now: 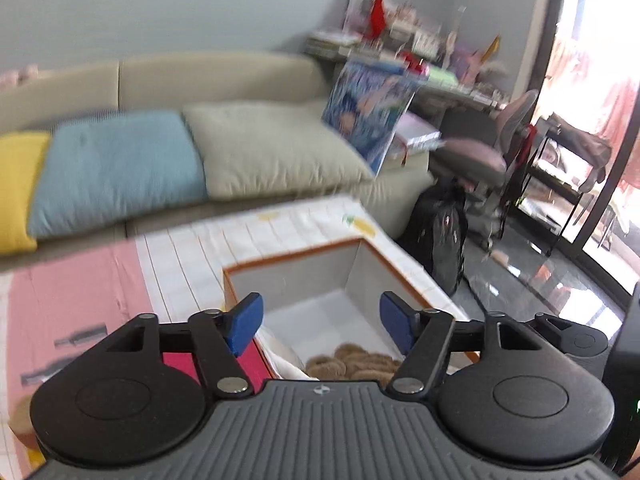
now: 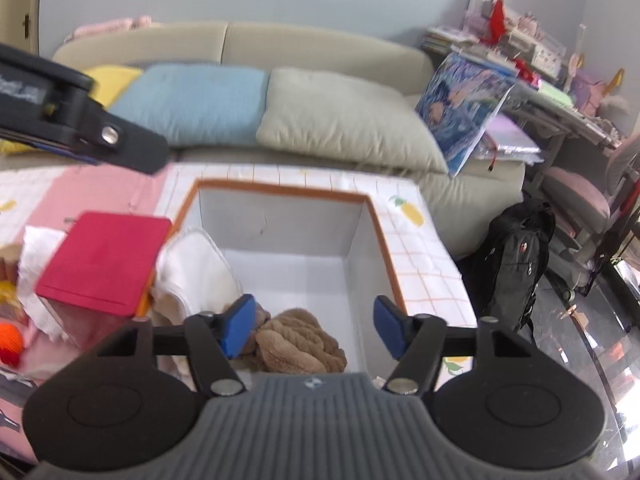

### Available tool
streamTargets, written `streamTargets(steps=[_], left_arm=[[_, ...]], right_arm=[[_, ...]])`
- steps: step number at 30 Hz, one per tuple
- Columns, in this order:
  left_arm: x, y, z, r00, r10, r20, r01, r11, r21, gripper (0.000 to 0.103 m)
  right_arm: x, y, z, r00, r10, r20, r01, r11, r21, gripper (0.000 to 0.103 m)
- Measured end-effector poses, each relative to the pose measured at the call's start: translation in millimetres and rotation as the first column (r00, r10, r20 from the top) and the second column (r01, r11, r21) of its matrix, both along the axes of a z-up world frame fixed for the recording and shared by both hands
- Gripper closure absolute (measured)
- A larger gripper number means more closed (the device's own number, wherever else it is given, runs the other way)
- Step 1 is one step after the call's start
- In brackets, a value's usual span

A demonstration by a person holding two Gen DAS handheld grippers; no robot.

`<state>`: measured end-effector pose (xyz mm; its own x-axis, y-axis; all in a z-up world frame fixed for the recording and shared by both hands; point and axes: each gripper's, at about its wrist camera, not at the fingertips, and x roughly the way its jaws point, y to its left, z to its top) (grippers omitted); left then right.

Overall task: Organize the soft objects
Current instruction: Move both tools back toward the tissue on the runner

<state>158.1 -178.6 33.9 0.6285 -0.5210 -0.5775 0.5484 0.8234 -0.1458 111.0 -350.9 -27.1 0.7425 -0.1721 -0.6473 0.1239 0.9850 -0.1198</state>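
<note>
A white box with an orange rim (image 2: 280,191) stands on the checked cloth. Inside it lies a brown fluffy soft item (image 2: 300,340), low in the left wrist view too (image 1: 352,362). A white cloth (image 2: 196,268) hangs over the box's left wall. My right gripper (image 2: 316,330) is open above the box's near end, with the brown item below its blue pads and untouched. My left gripper (image 1: 320,326) is also open above the box (image 1: 296,256), nothing between its fingers. The left gripper's black housing (image 2: 72,120) shows at the upper left of the right wrist view.
A red flat box (image 2: 104,256) sits left of the white box, with a white towel (image 2: 36,264) and an orange ball (image 2: 10,340) beyond it. Behind is a sofa with blue (image 2: 196,100) and beige (image 2: 340,120) cushions. A black backpack (image 2: 516,264) stands on the floor at right.
</note>
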Motion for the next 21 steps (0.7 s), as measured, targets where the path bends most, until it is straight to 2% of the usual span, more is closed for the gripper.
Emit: streamTargets(steps=[3, 6, 10, 14, 21], left_arm=[[-23, 19, 7, 0.997, 0.022, 0.079, -0.021, 1.0, -0.017, 0.021], [-39, 41, 7, 0.992, 0.064, 0.108, -0.061, 0.998, -0.035, 0.021], [-50, 76, 1, 0.986, 0.14, 0.094, -0.136, 0.989, -0.051, 0.025], [-56, 110, -6, 0.965, 0.246, 0.09, -0.243, 0.969, -0.037, 0.027], [-68, 166, -28, 0.936, 0.352, -0.01, -0.352, 0.936, -0.017, 0.031]], right_arm=[[-13, 10, 9, 0.999, -0.006, 0.044, 0.005, 1.0, 0.012, 0.03], [-23, 21, 11, 0.998, -0.011, 0.064, 0.008, 0.999, 0.048, 0.028], [-30, 36, 11, 0.997, -0.007, 0.074, -0.002, 0.993, 0.115, 0.022], [-35, 58, 9, 0.996, 0.013, 0.085, -0.027, 0.985, 0.168, 0.016], [-39, 113, -2, 0.993, 0.114, 0.027, -0.117, 0.982, 0.148, 0.013]])
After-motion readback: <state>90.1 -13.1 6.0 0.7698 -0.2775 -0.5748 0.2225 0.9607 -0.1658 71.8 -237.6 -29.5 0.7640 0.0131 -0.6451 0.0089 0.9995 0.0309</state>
